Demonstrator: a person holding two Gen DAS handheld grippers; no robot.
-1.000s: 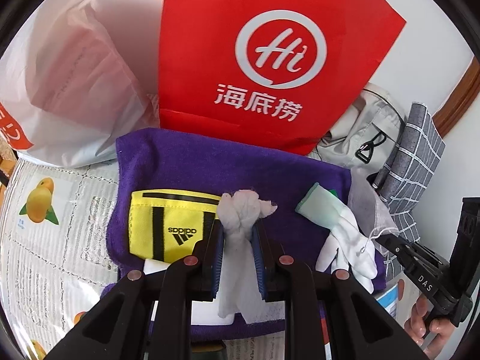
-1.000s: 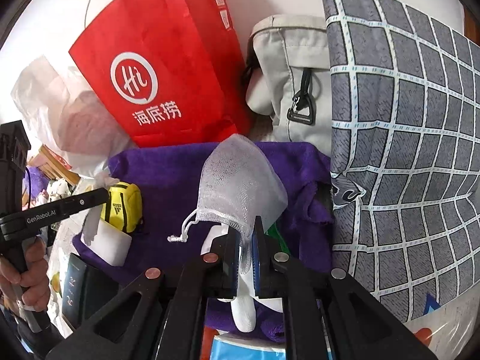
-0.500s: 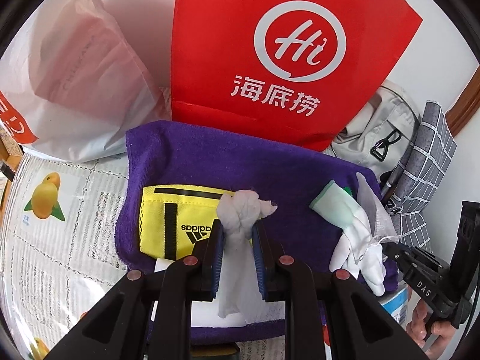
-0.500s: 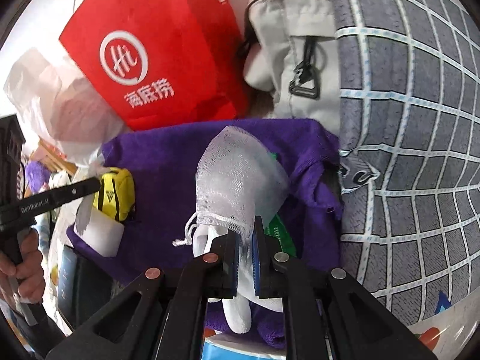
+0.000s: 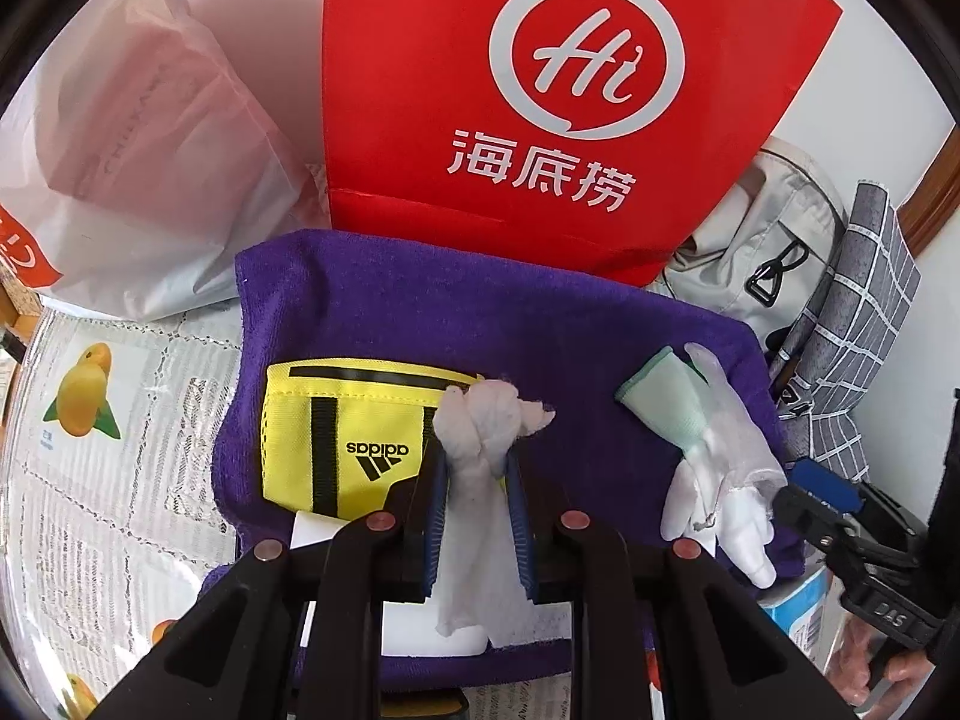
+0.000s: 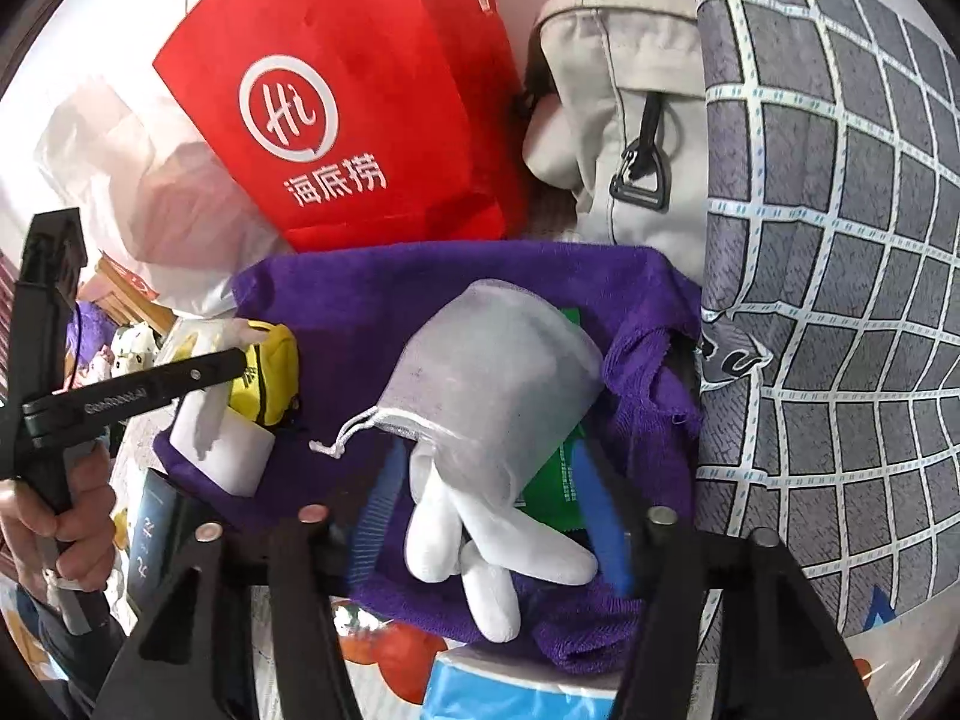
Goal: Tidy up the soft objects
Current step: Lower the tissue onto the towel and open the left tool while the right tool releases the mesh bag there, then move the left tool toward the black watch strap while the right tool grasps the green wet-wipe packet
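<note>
1. the red paper bag [image 5: 540, 90] stands at 12 o'clock of your left view, with a white plastic bag [image 5: 138, 138] at 10 o'clock beside it.
2. the grey checked cloth [image 6: 840, 240] fills the 3 o'clock side of your right view; a light grey bag [image 6: 630, 120] sits between it and the red bag.
3. the purple towel [image 5: 480, 330] is spread on the table [image 5: 108, 510], in front of the red bag, and carries the soft things.
4. the yellow pouch [image 5: 336, 438] lies on the towel at 9 o'clock of your left claw's tips.
5. the mesh drawstring bag [image 6: 498, 384] lies on the towel at the centre of your right view, over the cuff end of the white glove [image 6: 480, 546], whose fingers point toward 6 o'clock.
6. a green packet [image 6: 558, 468] shows under the mesh bag at its 4 o'clock edge.
7. your left claw [image 5: 474, 468] is clamped on the white crumpled cloth [image 5: 480, 420], which bunches above the pads and hangs below them.
8. your right claw [image 6: 492, 510] has just been opening; its blue pads stand apart on either side of the glove and mesh bag, pressing on neither.
</note>
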